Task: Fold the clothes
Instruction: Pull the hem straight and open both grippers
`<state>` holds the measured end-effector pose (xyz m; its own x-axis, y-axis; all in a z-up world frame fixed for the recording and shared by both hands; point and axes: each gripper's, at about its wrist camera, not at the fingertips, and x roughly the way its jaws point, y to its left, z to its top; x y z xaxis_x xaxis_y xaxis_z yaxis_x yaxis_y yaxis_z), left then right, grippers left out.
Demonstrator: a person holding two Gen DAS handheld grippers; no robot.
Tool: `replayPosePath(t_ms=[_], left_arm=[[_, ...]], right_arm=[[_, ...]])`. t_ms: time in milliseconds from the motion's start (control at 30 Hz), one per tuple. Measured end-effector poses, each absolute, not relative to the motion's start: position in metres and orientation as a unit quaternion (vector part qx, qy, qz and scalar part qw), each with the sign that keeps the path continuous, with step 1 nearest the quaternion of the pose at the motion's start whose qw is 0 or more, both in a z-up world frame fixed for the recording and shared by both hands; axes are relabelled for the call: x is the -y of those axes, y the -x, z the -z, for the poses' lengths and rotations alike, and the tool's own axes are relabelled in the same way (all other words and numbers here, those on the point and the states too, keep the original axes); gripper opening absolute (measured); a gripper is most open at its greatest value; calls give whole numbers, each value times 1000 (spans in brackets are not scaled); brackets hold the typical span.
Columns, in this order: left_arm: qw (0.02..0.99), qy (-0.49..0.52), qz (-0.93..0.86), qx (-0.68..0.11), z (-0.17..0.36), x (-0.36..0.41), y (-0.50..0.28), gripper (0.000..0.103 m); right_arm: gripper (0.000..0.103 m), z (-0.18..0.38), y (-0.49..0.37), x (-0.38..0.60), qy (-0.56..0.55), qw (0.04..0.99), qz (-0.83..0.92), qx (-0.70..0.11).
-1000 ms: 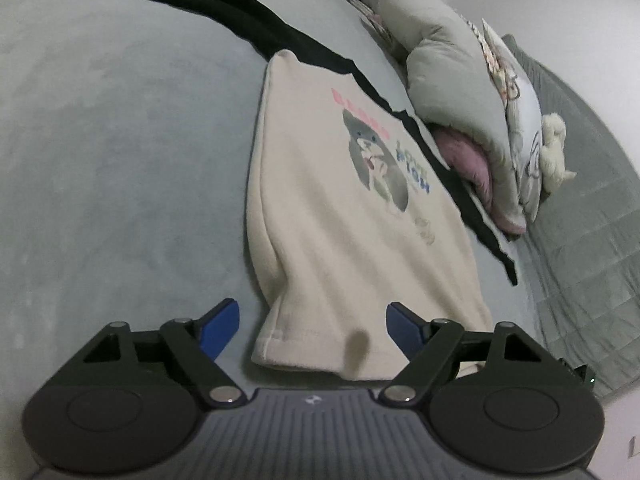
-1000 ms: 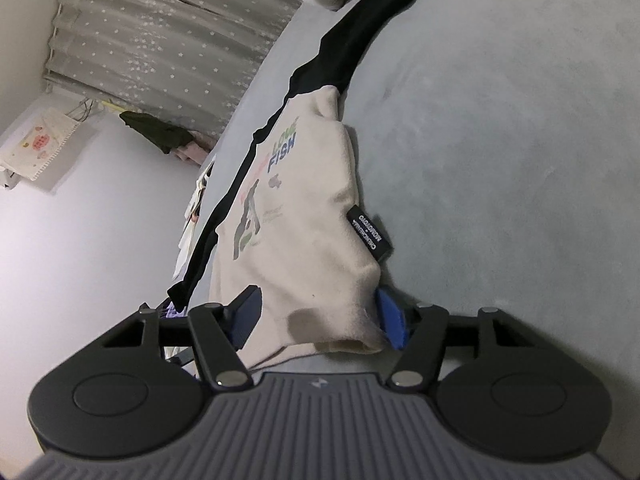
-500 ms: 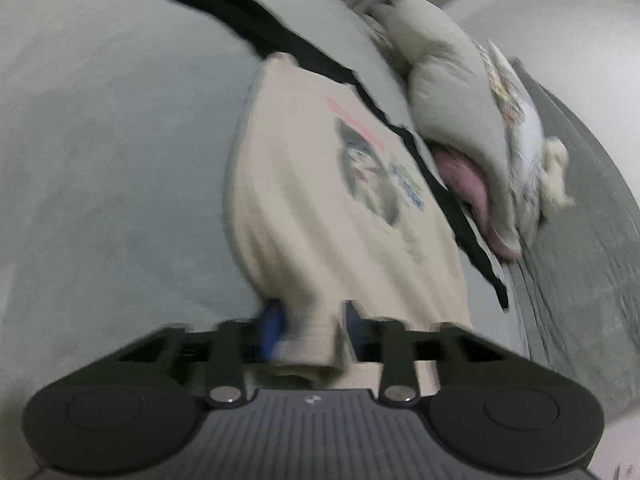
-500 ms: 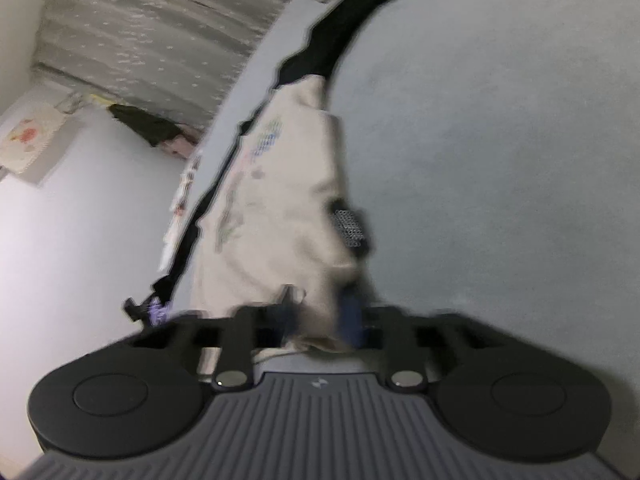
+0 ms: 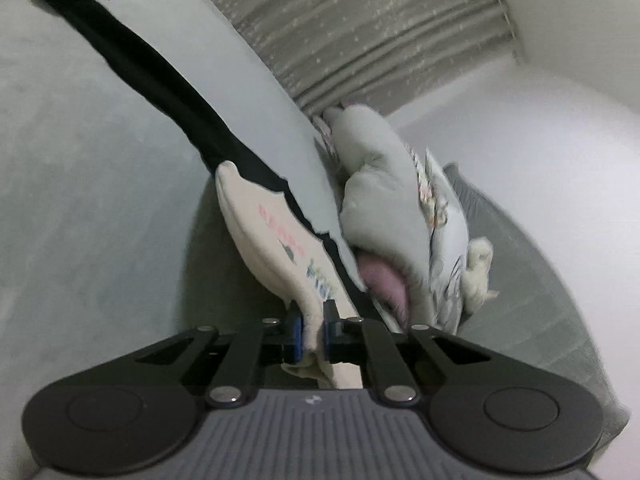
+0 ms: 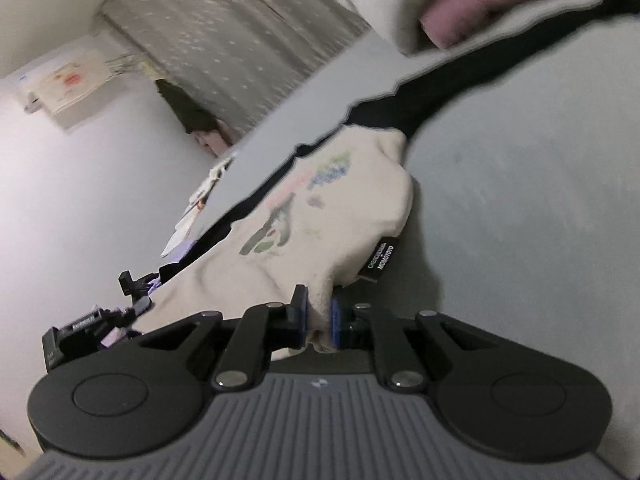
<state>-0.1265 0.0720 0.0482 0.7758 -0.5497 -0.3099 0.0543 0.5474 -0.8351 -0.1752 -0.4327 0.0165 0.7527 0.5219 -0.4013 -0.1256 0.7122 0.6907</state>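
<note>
Bed [image 5: 100, 208], covered in grey plush, filled most of what we saw, and everything below is placed against it. On its far side we saw a heap of pale bedding [image 5: 384, 200] with a pink piece tucked under, and a dotted grey curtain [image 5: 360, 32] behind that. Across the bed lay a long black garment [image 5: 160, 76], and the cream sweatshirt [image 6: 320, 216] with its printed front rested partly on it, its near hem raised off the bed. We held that hem at two points: the left gripper [image 5: 313, 332] had its fingers still closing, pads pressing a bunched fold, while the right gripper [image 6: 319, 320] was clamped narrowly on the other corner, beside a small black label [image 6: 380, 256].
</note>
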Motion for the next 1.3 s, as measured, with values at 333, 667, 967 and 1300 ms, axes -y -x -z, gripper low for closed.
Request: replayPosePath(t_ms=[333, 667, 967, 1300], left_arm=[[822, 478, 208, -230, -66, -106, 170, 8], [824, 458, 196, -270, -68, -122, 215, 7], [839, 425, 152, -306, -59, -146, 218, 8], [850, 300, 146, -407, -37, -111, 188, 75]], right_arm=[[12, -59, 205, 422, -262, 904, -220, -258], [12, -60, 230, 416, -208, 903, -206, -315], [16, -35, 235, 406, -191, 894, -187, -360], [62, 2, 217, 478, -382, 846, -37, -369]])
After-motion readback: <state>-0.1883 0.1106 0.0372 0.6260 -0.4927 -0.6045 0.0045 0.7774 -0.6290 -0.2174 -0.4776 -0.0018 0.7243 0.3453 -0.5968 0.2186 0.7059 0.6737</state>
